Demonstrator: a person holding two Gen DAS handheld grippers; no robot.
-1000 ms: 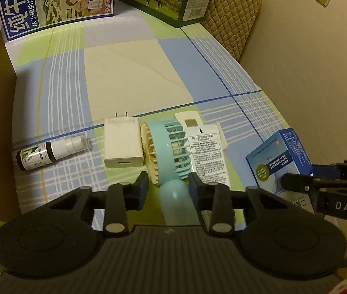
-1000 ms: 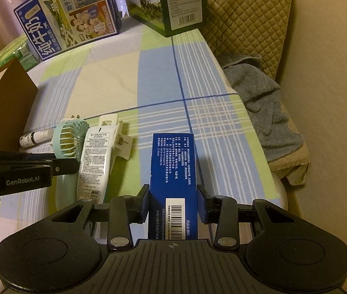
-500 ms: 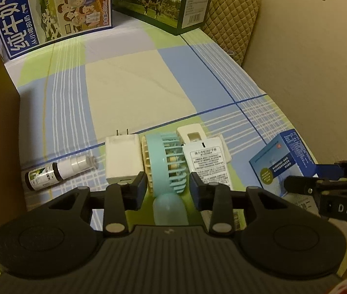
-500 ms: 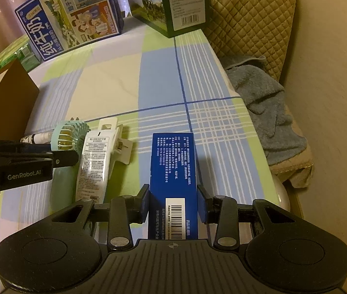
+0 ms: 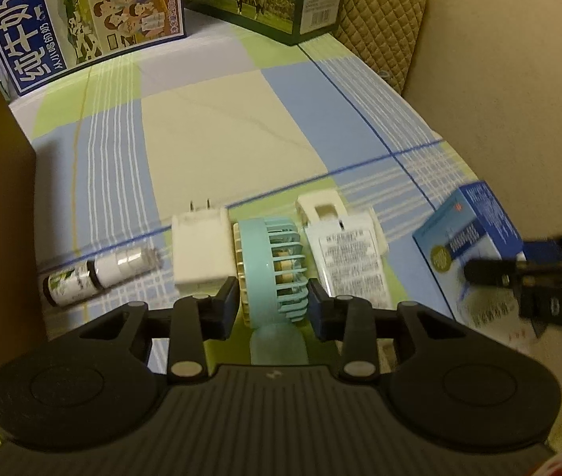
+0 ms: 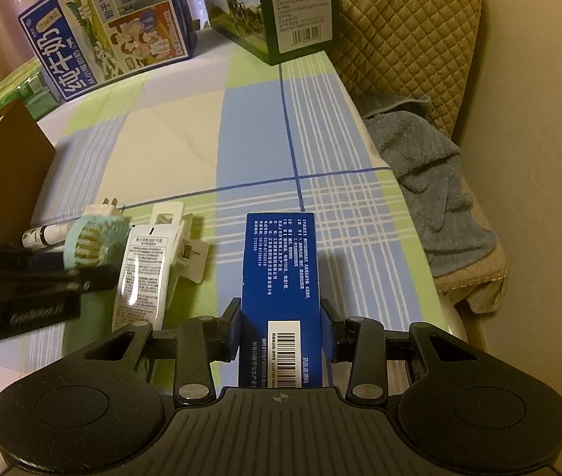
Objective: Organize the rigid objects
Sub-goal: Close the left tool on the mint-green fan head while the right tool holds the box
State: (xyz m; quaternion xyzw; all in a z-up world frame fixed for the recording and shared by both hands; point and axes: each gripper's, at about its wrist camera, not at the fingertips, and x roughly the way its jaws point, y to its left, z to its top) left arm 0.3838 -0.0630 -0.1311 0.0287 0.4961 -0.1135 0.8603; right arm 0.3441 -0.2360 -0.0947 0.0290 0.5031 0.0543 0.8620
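The left gripper (image 5: 272, 301) has its fingers narrowed around the handheld fan (image 5: 271, 267), which lies in the row on the surface (image 5: 221, 119) between the charger (image 5: 201, 252) and the tube (image 5: 350, 261). The right gripper (image 6: 281, 327) holds the blue box (image 6: 281, 273) clamped between its fingers, at the right end of the row.

Procedure, as judged: keep the fan's long axis parallel to its neighbours, set it flat, and part the fingers only once it rests. Bring the box alongside the tube at a matching angle.

Count: one spray bottle (image 5: 94, 279), one charger, one fan, one tube, one white clip (image 5: 320, 208) under the tube, one blue box, two milk cartons (image 5: 83, 16) at the rear.
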